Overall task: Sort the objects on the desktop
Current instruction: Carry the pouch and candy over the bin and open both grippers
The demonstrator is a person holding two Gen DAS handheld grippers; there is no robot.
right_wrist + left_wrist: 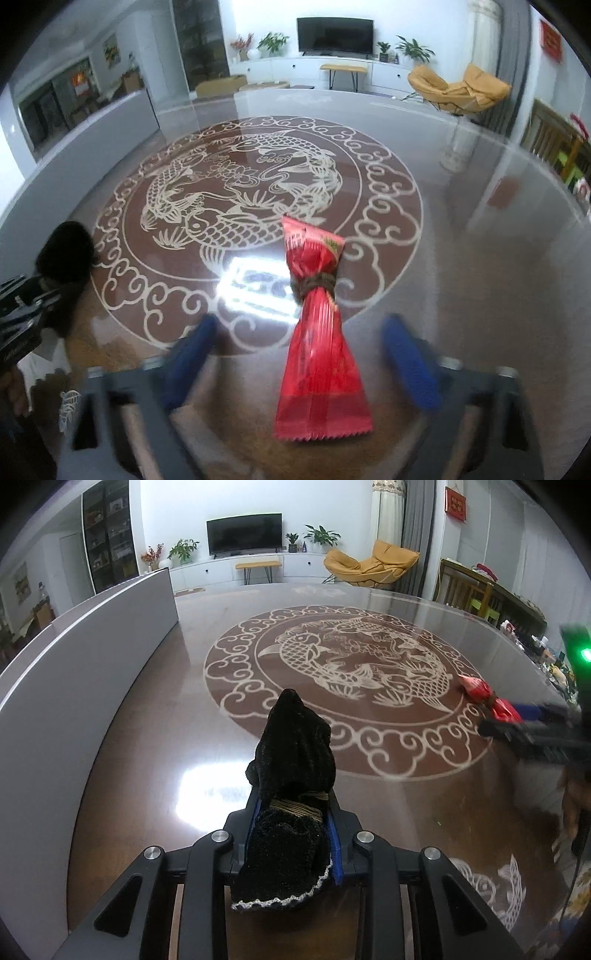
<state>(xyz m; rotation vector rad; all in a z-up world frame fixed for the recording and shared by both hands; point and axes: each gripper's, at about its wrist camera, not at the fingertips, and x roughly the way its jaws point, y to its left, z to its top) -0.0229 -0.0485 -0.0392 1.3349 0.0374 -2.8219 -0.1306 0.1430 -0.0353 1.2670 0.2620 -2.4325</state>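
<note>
1. The left fingers point(295, 830) are closed on a black sock point(291, 775), pinching it near a brown cord wound round its middle; the toe end sticks up and forward, and the trimmed cuff hangs back over the gripper frame.
2. The right fingers point(301, 362) stand wide apart, blue pads point(410, 365) on either side of a red packet point(317, 332), neither pad touching it.
3. The packet lies on the bench point(480, 258), tied at its waist with a dark cord, its zigzag end nearest the camera and its far end over the edge of the fish medallion point(240, 192).
4. In the left view the packet point(491, 698) shows at the right rim of the medallion, with the right gripper point(535, 734) just beside it, blurred.
5. In the right view the sock point(68, 254) and left gripper point(22, 317) sit at the far left, well apart from the packet.
6. A grey panel point(85, 664) stands along the left side of the bench, walling that edge.
7. The middle of the bench is glossy, with a bright light glare near each gripper.
8. Beyond the bench are a TV point(243, 535), potted plants, a yellow chair point(373, 565) and a dark cabinet point(107, 535).
</note>
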